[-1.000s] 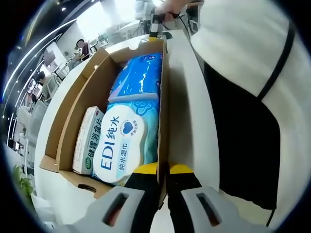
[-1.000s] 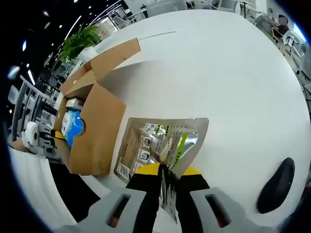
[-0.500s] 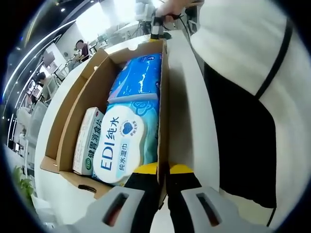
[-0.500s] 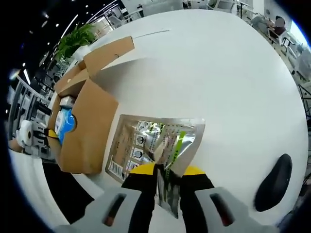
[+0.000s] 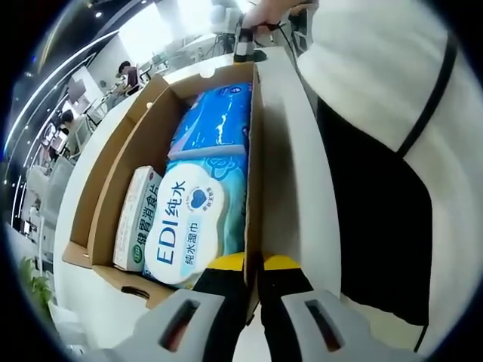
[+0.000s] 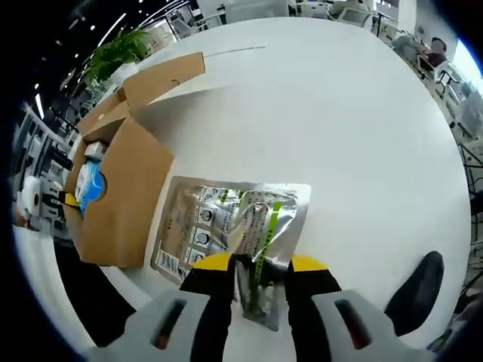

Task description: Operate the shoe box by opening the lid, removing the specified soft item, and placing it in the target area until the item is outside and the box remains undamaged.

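The open cardboard shoe box [image 5: 113, 173] holds a blue and white wet-wipes pack [image 5: 198, 219], a second blue soft pack [image 5: 215, 124] behind it and a white and green carton [image 5: 136, 219] at its left. My left gripper [image 5: 253, 285] is shut on the box's near side wall. In the right gripper view a silver foil pouch [image 6: 234, 222] lies flat on the white table [image 6: 339, 136], beside the box [image 6: 113, 196]. My right gripper [image 6: 259, 280] stands open, its jaws spread either side of the pouch's near edge.
The box's lid flap [image 6: 162, 72] lies open on the table. A black rounded object [image 6: 411, 290] sits at the table's near right. A potted plant [image 6: 113, 60] stands beyond the box. The person's torso [image 5: 392, 151] is close along the box's right side.
My right gripper's jaws have spread apart and let go of the foil pouch, which now lies flat on the table. The left gripper still holds the box wall.
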The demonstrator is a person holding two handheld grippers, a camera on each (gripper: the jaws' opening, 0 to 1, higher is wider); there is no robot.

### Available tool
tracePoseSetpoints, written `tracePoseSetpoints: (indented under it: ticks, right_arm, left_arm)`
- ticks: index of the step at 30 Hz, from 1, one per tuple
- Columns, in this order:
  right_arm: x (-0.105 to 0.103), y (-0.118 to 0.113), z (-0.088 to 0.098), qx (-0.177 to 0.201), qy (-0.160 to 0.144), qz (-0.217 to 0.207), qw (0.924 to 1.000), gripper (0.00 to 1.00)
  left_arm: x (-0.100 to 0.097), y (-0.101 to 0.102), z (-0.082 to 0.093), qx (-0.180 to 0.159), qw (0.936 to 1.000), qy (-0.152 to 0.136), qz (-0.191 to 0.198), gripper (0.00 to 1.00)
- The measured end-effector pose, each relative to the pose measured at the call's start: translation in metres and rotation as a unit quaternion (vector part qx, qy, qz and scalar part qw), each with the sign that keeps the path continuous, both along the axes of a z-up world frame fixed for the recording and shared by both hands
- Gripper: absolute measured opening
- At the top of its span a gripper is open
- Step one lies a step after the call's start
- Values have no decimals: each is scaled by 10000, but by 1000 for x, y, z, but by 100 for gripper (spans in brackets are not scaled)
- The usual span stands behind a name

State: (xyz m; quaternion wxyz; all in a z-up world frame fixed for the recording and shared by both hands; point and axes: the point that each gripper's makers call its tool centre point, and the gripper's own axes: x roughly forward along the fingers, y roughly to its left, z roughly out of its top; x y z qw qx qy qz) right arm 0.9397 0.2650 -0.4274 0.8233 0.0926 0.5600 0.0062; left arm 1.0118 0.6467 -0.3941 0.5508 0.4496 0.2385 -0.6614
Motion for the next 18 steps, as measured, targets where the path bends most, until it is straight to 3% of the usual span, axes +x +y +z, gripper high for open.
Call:
tracePoseSetpoints:
  ticks: [4, 13, 18]
  right_arm:
    - [-11, 0, 0, -123, 59, 8, 9999, 27]
    - [-7, -10, 16, -220, -156, -140, 9995, 37]
    - [-1, -21, 36, -716, -506, -271, 9958, 46]
  left_arm:
    - [0, 0, 0, 28, 10000, 49, -22, 4]
    - [-1, -1, 1, 55, 9999, 100, -14, 3]
    - [-1, -1, 1, 60, 9999, 109, -38, 3]
